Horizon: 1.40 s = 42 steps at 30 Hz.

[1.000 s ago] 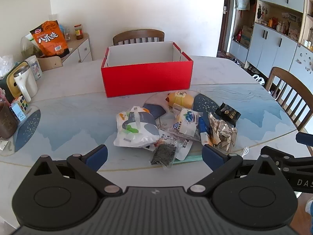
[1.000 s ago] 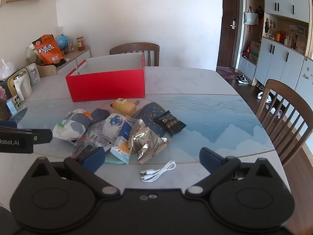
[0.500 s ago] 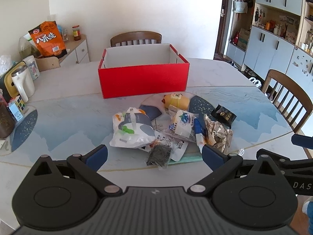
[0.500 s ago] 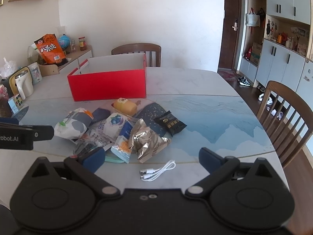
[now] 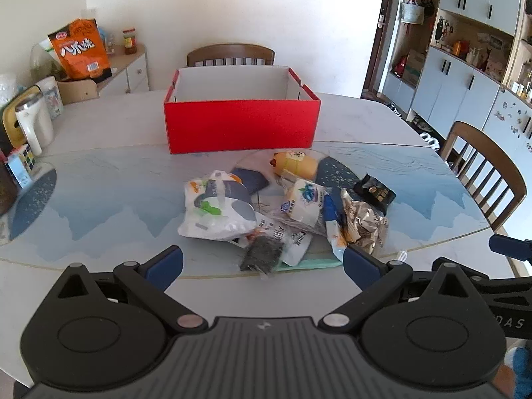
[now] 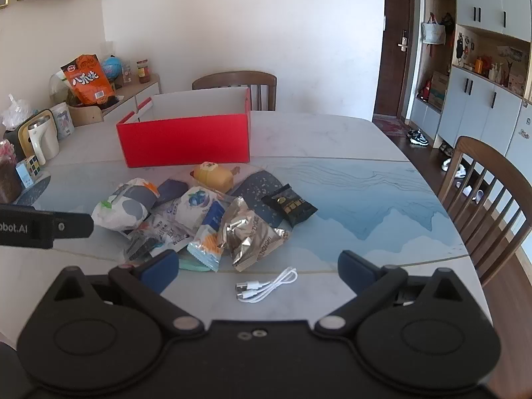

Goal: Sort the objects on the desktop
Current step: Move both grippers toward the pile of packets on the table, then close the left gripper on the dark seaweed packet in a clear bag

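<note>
Both handheld grippers share one build. The left gripper [image 5: 262, 262] has a matte black body with a ribbed grey centre panel bearing a small pale mark, two round black discs at four and eight o'clock, silver rivets at the linkage pivots, and dark blue pads [image 5: 165, 262] on its fingers. The right gripper [image 6: 257, 266] has a smooth black body with two small screws at centre. White lettering marks each side.

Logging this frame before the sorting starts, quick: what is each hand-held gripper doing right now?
Left hand-held gripper: open, holding nothing.
Right hand-held gripper: open, holding nothing.
</note>
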Tool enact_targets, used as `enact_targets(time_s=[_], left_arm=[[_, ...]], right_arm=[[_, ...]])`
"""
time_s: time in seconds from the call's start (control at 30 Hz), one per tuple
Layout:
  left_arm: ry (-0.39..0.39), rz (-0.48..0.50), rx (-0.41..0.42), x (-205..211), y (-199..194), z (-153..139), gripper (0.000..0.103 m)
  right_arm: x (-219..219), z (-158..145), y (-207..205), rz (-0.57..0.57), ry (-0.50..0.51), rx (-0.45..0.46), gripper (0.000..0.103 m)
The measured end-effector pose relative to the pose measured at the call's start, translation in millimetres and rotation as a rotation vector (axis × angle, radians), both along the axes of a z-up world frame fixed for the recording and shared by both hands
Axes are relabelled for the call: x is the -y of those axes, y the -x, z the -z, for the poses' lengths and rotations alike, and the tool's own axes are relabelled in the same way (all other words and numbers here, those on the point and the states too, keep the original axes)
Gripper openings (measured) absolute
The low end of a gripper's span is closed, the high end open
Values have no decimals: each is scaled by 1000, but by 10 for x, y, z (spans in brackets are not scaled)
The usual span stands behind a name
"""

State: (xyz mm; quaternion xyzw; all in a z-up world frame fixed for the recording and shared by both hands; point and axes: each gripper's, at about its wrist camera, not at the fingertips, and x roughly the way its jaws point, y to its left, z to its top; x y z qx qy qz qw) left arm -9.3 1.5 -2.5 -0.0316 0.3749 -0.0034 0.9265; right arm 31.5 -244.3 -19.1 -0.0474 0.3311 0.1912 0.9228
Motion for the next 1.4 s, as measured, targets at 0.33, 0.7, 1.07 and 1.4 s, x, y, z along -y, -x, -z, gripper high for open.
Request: enact_targets(time_s=[0.33, 0.7, 1.07, 1.4], left_arm=[[-17, -8, 10, 43, -26, -14, 103], [-27, -14, 25, 145, -63, 0, 103], [-32, -12, -18, -3, -332, 370, 102], [-57, 68, -59, -11, -596, 766, 98]], right_arm=[[23, 11, 2, -33, 13, 17, 102], [61, 56, -19, -98, -8, 29, 101], [-94, 417, -252, -154, 10, -1, 101], [-210, 798, -526, -136, 55, -65, 101]])
